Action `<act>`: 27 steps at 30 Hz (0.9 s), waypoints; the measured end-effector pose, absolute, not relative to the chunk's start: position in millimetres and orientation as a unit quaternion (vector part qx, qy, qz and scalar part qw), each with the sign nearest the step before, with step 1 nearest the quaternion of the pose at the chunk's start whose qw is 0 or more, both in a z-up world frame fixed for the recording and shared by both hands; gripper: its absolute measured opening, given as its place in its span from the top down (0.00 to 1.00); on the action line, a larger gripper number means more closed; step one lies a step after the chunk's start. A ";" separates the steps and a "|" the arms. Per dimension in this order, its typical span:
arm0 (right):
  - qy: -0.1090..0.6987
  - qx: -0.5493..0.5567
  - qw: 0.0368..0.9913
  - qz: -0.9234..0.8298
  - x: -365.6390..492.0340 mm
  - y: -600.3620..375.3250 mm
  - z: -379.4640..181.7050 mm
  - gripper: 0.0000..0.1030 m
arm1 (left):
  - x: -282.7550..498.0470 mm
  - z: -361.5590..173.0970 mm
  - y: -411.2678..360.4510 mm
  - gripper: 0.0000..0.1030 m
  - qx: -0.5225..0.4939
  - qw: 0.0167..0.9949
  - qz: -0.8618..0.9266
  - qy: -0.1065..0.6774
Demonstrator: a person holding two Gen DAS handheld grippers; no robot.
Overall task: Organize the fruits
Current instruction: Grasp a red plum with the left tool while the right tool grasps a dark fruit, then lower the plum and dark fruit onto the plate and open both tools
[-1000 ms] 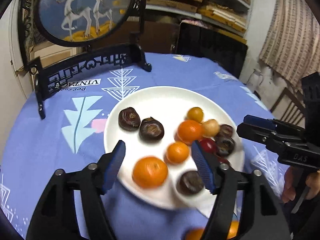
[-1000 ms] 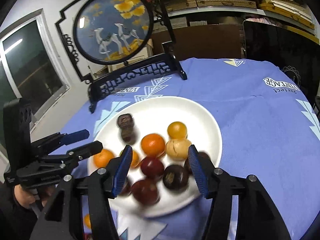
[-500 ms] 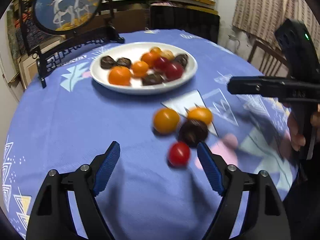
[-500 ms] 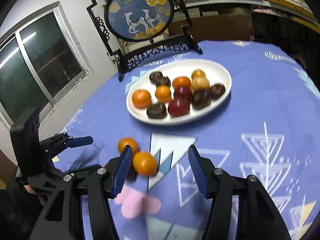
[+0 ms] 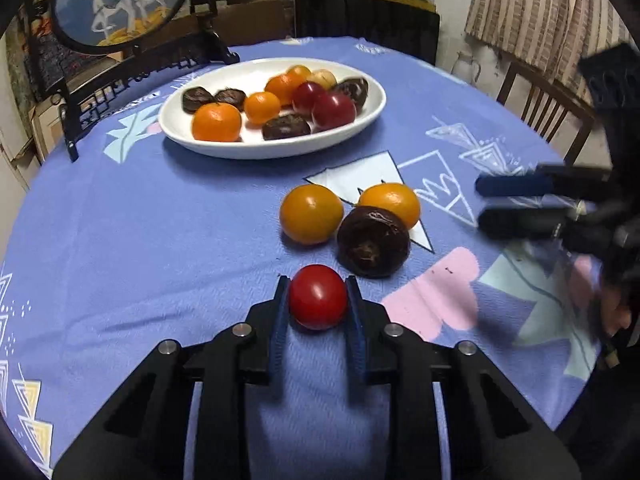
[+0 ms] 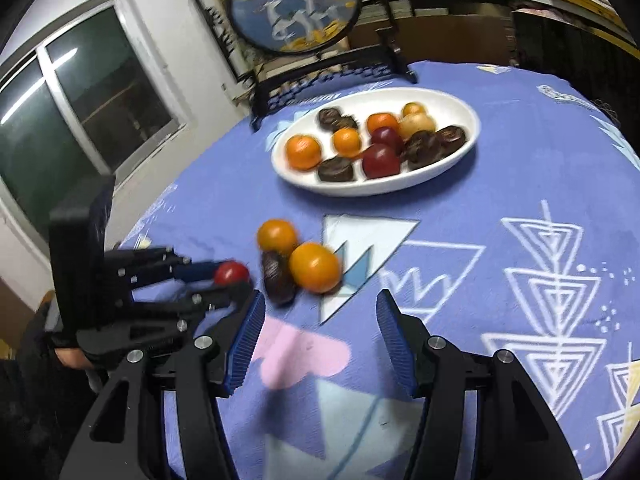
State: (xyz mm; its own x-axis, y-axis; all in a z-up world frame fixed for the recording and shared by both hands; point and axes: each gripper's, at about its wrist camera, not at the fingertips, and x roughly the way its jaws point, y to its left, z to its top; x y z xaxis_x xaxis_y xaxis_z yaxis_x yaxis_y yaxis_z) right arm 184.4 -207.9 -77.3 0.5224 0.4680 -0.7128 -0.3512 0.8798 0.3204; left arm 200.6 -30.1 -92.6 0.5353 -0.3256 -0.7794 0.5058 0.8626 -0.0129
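Gripping the red fruit (image 5: 318,297) on the counter (image 5: 140,232) between your left gripper (image 5: 318,300) fingers, squeeze gently, lift straight up clear of the dark fruit (image 5: 373,241), carry to the white plate (image 5: 276,148); right gripper (image 6: 320,336) hangs wide open, empty.

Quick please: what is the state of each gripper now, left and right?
Left gripper: jaws closed around the red cherry tomato on the table.
Right gripper: jaws open, holding nothing.

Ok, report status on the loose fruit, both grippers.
Left gripper shut on red fruit. Right gripper open, empty. Dark fruit and two oranges just ahead, toward white plate.
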 end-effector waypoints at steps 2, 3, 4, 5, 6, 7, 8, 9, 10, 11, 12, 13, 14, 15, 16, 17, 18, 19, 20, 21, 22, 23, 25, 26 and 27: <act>0.436 0.056 0.862 0.253 181.5 -194.3 -79.6 0.43 | 195.8 -86.8 -21.4 0.75 0.097 0.874 -0.237 0.412; 0.439 0.050 0.858 0.260 181.1 -187.2 -80.9 0.43 | 194.0 -84.3 -16.6 0.75 0.092 0.877 -0.234 0.410; 0.442 0.041 0.856 0.265 181.4 -178.3 -82.8 0.43 | 192.0 -82.0 -10.4 0.75 0.085 0.879 -0.232 0.408; 0.443 0.036 0.856 0.265 182.5 -172.7 -84.6 0.43 | 190.7 -80.1 -5.3 0.75 0.081 0.880 -0.229 0.408; 0.446 0.034 0.855 0.264 184.6 -168.3 -86.7 0.44 | 189.1 -78.6 -0.9 0.75 0.079 0.882 -0.226 0.407; 0.451 0.035 0.853 0.261 189.0 -164.0 -90.2 0.46 | 187.7 -77.0 5.2 0.74 0.075 0.884 -0.222 0.405; 0.455 0.037 0.851 0.258 191.8 -161.4 -93.6 0.47 | 186.6 -76.0 9.3 0.74 0.073 0.884 -0.220 0.405; 0.461 0.040 0.849 0.255 195.7 -159.0 -97.3 0.51 | 184.9 -75.1 12.5 0.74 0.071 0.885 -0.219 0.405; 0.466 0.044 0.847 0.254 199.0 -156.7 -100.8 0.52 | 183.3 -74.6 16.0 0.74 0.069 0.886 -0.217 0.405; 0.468 0.046 0.846 0.253 200.9 -154.3 -103.0 0.53 | 181.6 -74.3 18.5 0.74 0.069 0.886 -0.216 0.404; 0.468 0.045 0.846 0.252 202.7 -152.2 -104.2 0.54 | 180.2 -74.4 20.4 0.74 0.068 0.886 -0.215 0.404; 0.465 0.043 0.848 0.250 204.4 -149.5 -104.7 0.56 | 178.8 -74.4 22.7 0.74 0.066 0.887 -0.215 0.404; 0.463 0.042 0.850 0.248 206.0 -148.1 -104.8 0.57 | 177.8 -74.7 23.7 0.74 0.065 0.887 -0.215 0.404; 0.463 0.044 0.851 0.246 207.8 -147.0 -105.1 0.60 | 177.0 -75.1 24.6 0.74 0.064 0.886 -0.216 0.405; 0.462 0.048 0.852 0.244 210.0 -147.3 -105.1 0.70 | 176.4 -75.2 24.8 0.74 0.064 0.886 -0.216 0.405; 0.459 0.053 0.854 0.241 212.0 -148.0 -105.4 0.79 | 176.3 -75.2 25.0 0.74 0.063 0.887 -0.216 0.404; 0.459 0.058 0.853 0.242 213.8 -148.7 -106.1 0.79 | 175.9 -75.6 25.2 0.74 0.062 0.887 -0.217 0.404; 0.458 0.065 0.853 0.242 214.3 -150.2 -105.8 0.79 | 175.0 -75.6 26.0 0.74 0.061 0.887 -0.217 0.403; 0.455 0.068 0.855 0.240 212.5 -152.5 -104.7 0.79 | 174.5 -75.2 26.5 0.74 0.059 0.888 -0.217 0.402; 0.454 0.069 0.855 0.240 210.8 -154.0 -103.7 0.79 | 173.8 -74.7 26.6 0.74 0.058 0.888 -0.218 0.401; 0.454 0.074 0.855 0.241 209.8 -156.1 -102.3 0.79 | 173.3 -74.0 25.7 0.74 0.057 0.888 -0.218 0.400; 0.449 0.077 0.857 0.242 206.4 -159.3 -98.6 0.79 | 173.5 -73.3 25.0 0.74 0.057 0.888 -0.219 0.400; 0.434 0.084 0.862 0.250 198.8 -166.0 -88.1 0.79 | 173.5 -70.0 22.8 0.74 0.055 0.889 -0.223 0.396; 0.427 0.088 0.863 0.254 196.4 -169.3 -82.6 0.79 | 174.3 -68.0 21.2 0.74 0.056 0.889 -0.225 0.394; 0.420 0.092 0.866 0.256 194.9 -173.4 -76.5 0.79 | 176.1 -66.3 19.6 0.74 0.057 0.890 -0.225 0.393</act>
